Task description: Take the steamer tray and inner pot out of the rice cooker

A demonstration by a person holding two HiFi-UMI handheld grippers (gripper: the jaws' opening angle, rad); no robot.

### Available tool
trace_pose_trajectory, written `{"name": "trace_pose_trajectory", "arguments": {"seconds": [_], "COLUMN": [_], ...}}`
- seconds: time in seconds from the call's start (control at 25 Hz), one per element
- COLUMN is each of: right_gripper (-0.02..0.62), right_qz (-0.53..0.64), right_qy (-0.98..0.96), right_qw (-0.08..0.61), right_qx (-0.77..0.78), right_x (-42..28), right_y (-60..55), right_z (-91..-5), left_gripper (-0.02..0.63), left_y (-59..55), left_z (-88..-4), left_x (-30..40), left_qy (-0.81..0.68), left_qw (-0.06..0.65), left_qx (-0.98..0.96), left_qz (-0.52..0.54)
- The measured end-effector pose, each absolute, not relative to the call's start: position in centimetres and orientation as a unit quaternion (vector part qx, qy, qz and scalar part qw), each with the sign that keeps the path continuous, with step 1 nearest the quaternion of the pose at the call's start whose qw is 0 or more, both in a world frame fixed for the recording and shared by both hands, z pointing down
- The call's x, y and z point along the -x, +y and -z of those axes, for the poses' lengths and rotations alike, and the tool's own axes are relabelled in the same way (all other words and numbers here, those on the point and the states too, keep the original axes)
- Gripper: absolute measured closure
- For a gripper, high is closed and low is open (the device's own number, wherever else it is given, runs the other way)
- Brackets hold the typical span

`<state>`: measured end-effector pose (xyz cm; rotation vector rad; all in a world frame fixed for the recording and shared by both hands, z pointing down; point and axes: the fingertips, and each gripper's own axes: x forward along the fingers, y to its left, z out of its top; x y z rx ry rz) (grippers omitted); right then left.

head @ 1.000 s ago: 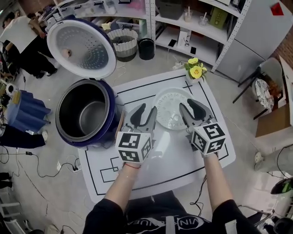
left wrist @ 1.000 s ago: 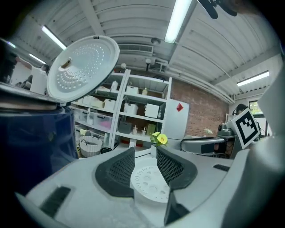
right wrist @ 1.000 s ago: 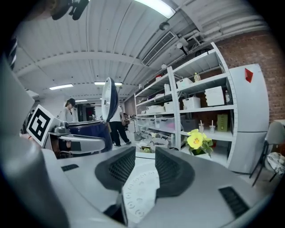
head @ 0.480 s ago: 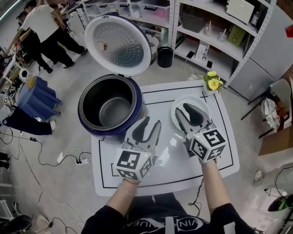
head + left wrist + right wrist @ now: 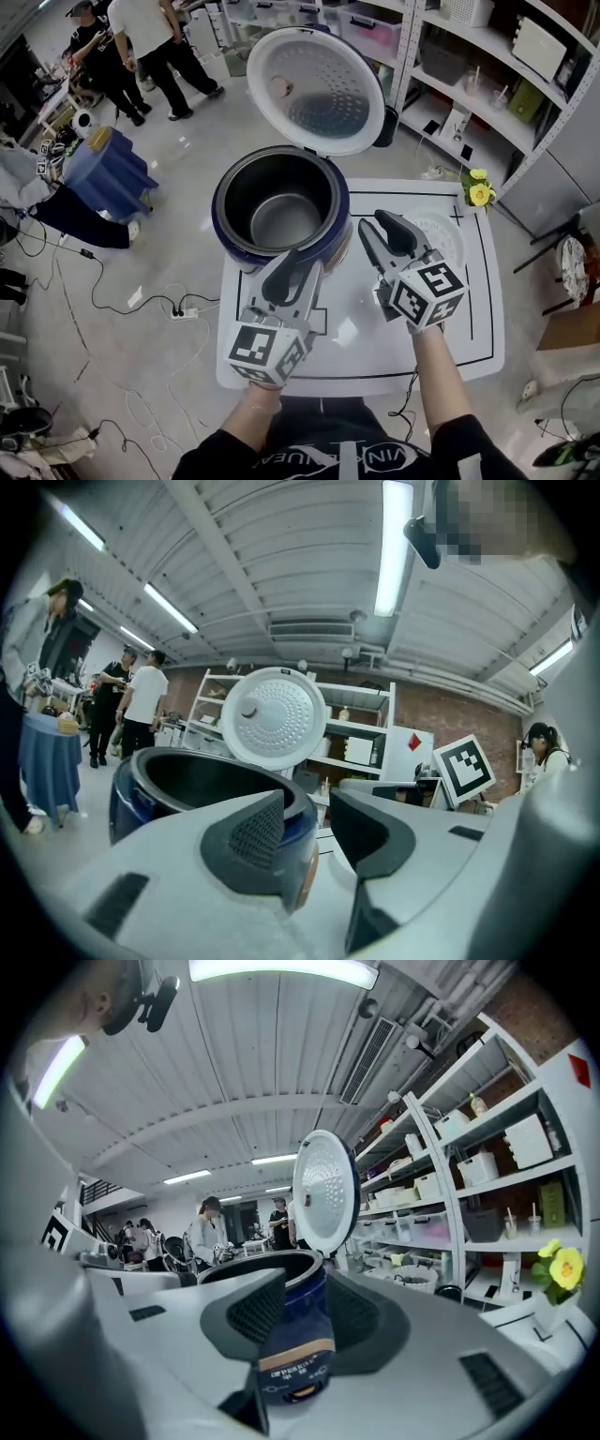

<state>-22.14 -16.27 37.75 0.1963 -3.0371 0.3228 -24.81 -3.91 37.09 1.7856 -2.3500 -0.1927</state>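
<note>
Head view: the rice cooker [image 5: 228, 242], inner pot [image 5: 278, 217] inside, sits at your tabletop's [image 5: 361, 342] far left corner; the steamer tray [image 5: 442, 236] lies by the right edge. Left gripper view: your left gripper [image 5: 307, 810] is parted, empty. Right gripper view: your right gripper [image 5: 305, 1302] likewise, rice cooker beyond.

Your setting: workshop-style lab, white metal shelving [image 5: 487, 66] stocked with boxes, power strip [image 5: 183, 312] on grey floor [image 5: 169, 187], ceiling strip lights [image 5: 394, 546], bystanders [image 5: 155, 37].

Cooker [image 5: 228, 242] mouth open frm above; lid [image 5: 319, 89] up, blocks far side.
</note>
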Motion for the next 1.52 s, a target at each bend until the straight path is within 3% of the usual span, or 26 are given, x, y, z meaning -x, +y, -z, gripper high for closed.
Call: {"name": "trace_pose_trajectory", "arguments": {"seconds": [0.32, 0.84, 1.52], "right_gripper": [0.476, 0.476, 0.476], "right_qz": [-0.112, -0.099, -0.122], "right_qy": [-0.991, -0.988, -0.976], "right_qw": [0.05, 0.059, 0.111], "right_qx": [-0.049, -0.103, -0.144], "right_x": [25.9, 28.7, 30.8], "right_y": [-13.6, -14.0, -15.8], "right_z": [-36.9, -36.8, -38.7], "left_gripper": [0.479, 0.468, 0.448], "left_y": [1.3, 4.0, 0.3], "left_z": [-33.7, -35.0, -37.7], "left_x": [30.8, 41.1, 45.3], "left_qy": [-0.824, -0.845, -0.808], "left_qw": [0.066, 0.084, 0.146], "left_qx": [-0.557, -0.526, -0.571], "left_qz": [0.082, 0.039, 0.004]}}
